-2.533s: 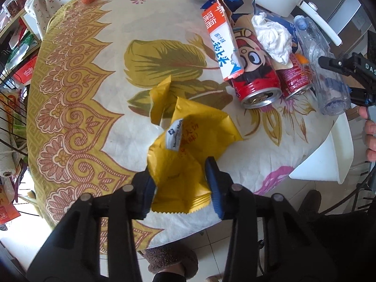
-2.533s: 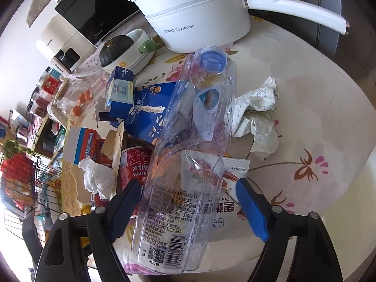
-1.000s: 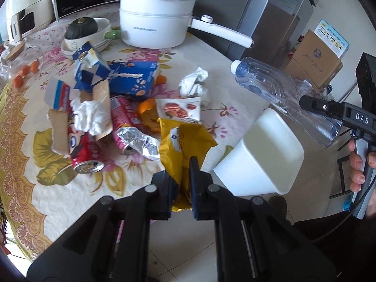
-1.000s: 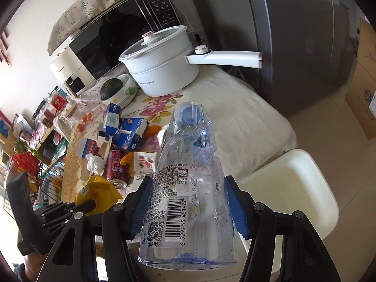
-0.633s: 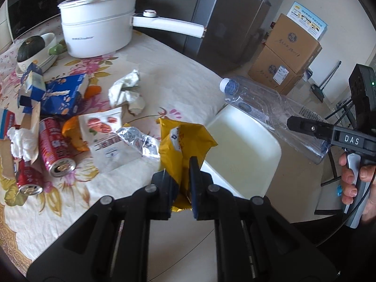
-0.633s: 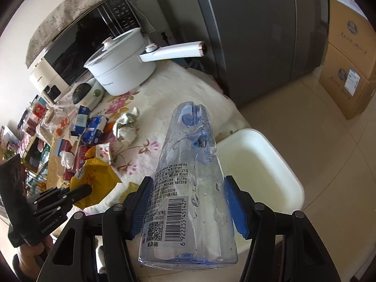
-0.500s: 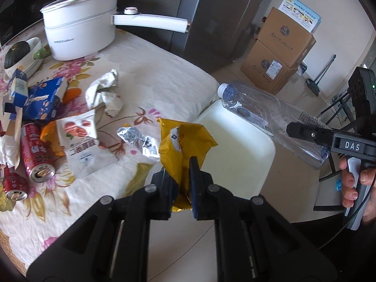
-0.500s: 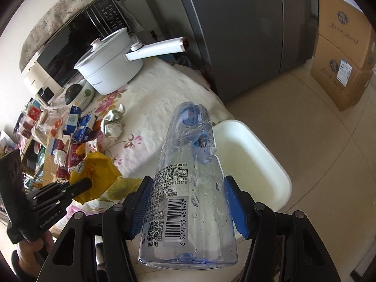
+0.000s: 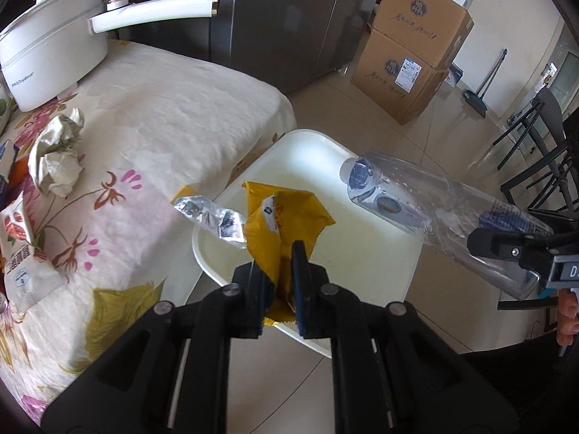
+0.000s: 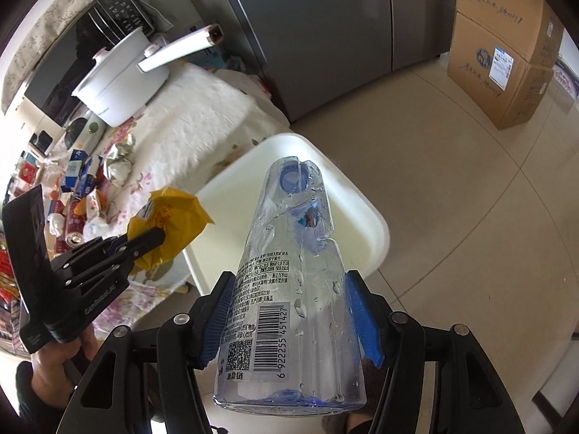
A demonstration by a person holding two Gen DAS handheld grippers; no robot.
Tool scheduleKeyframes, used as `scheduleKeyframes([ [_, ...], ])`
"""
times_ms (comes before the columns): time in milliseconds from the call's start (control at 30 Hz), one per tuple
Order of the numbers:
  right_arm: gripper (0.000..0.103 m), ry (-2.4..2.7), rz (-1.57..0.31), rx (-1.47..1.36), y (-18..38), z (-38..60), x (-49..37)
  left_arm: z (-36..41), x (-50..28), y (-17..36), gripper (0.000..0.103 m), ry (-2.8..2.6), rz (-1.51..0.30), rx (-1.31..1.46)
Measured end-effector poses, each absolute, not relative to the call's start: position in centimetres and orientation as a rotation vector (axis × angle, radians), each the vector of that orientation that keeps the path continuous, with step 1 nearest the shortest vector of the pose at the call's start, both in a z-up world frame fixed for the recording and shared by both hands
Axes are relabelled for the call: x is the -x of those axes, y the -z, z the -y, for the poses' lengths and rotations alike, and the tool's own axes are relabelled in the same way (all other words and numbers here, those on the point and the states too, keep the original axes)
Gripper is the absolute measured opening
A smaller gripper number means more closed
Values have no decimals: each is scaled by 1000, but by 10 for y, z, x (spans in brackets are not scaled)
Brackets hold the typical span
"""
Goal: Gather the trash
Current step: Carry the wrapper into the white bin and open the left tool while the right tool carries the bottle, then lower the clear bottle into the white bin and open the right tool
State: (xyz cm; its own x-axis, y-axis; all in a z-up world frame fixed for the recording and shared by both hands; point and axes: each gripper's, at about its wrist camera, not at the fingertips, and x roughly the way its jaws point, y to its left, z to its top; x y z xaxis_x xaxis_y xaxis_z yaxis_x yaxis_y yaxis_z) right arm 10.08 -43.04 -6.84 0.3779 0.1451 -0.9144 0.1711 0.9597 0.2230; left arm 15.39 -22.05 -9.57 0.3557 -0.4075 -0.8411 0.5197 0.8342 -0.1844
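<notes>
Kitchen floor tiles and a floral-clothed tabletop (image 9: 152,119) littered with trash, white bin (image 9: 362,253) beside its edge, left tongs (image 9: 278,282) clamped on a yellow wrapper (image 9: 282,217) above the bin, right tongs (image 10: 289,314) gripping a clear plastic bottle (image 10: 289,271) over it, cardboard boxes (image 9: 409,47) behind.
</notes>
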Motion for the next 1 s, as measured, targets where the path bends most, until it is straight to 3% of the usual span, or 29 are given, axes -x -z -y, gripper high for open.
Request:
scheduleKeyframes([
  [133,62,26,-1202,-296,72,434,-103,232,-157,107,20,602,-1034,-166],
  [167,62,27,-1204,-295,73,434,-104,234,-157,108,32,583,-1018,-189],
  [200,62,28,-1206,-294,74,434,-104,235,-159,110,52,572,-1015,-203],
  [267,62,30,-1211,-294,76,436,-105,234,-162,112,71,530,-1013,-215],
  [300,62,31,-1214,-292,77,436,-105,233,-164,112,76,513,-1016,-222],
  [700,63,44,-1275,-257,93,428,-121,198,-165,103,95,384,-1079,-238],
  [1000,63,73,-1327,-213,109,415,-138,167,-161,90,102,339,-1080,-215],
])
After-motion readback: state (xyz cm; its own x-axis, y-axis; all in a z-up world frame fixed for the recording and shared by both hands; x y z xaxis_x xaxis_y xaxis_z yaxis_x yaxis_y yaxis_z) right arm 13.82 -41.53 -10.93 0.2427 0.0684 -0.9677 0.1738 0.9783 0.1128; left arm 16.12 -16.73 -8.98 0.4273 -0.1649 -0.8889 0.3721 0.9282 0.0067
